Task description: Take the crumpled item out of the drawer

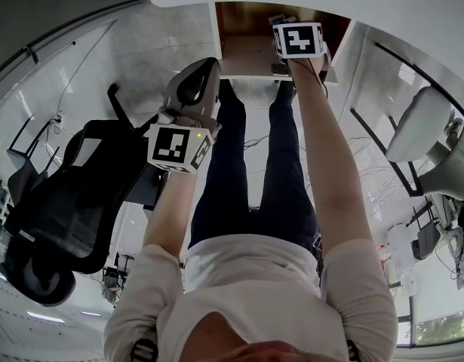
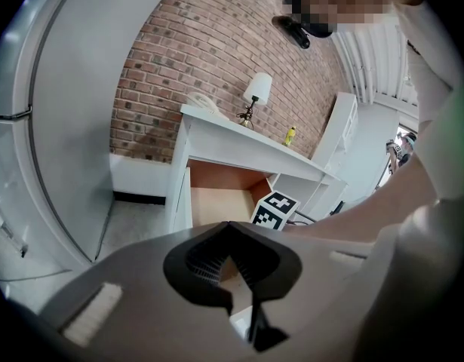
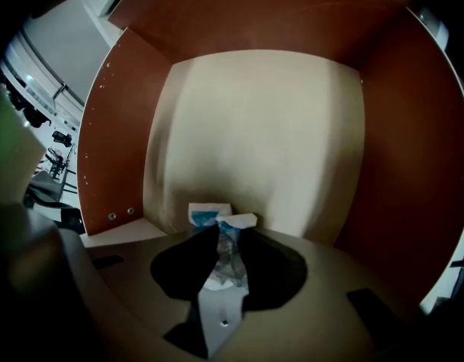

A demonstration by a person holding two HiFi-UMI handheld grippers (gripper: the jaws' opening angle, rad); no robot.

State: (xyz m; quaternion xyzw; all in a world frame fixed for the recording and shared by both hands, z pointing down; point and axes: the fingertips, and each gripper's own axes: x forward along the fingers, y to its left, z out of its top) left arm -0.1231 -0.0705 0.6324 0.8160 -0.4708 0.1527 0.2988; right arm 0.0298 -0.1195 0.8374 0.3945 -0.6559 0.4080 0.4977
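Observation:
The crumpled item [image 3: 216, 219] is a white and blue wrapper lying at the near end of the drawer's pale floor [image 3: 254, 134]. In the right gripper view my right gripper [image 3: 224, 256] is shut on it, and the wrapper bunches up between the dark pads. From the head view the open wooden drawer [image 1: 243, 55] lies ahead under the white desk, with the right gripper [image 1: 283, 23] reaching into it. The left gripper [image 1: 210, 65] hangs in the air left of the drawer. Its jaws [image 2: 233, 247] are shut on nothing and point toward the drawer [image 2: 216, 202].
The drawer's red-brown side walls [image 3: 115, 142] close in on both sides of the right gripper. A black office chair [image 1: 73, 202] stands to the left and a white chair [image 1: 424, 127] to the right. On the desk [image 2: 239, 142] stand a lamp [image 2: 256, 89] and a yellow bottle [image 2: 290, 135].

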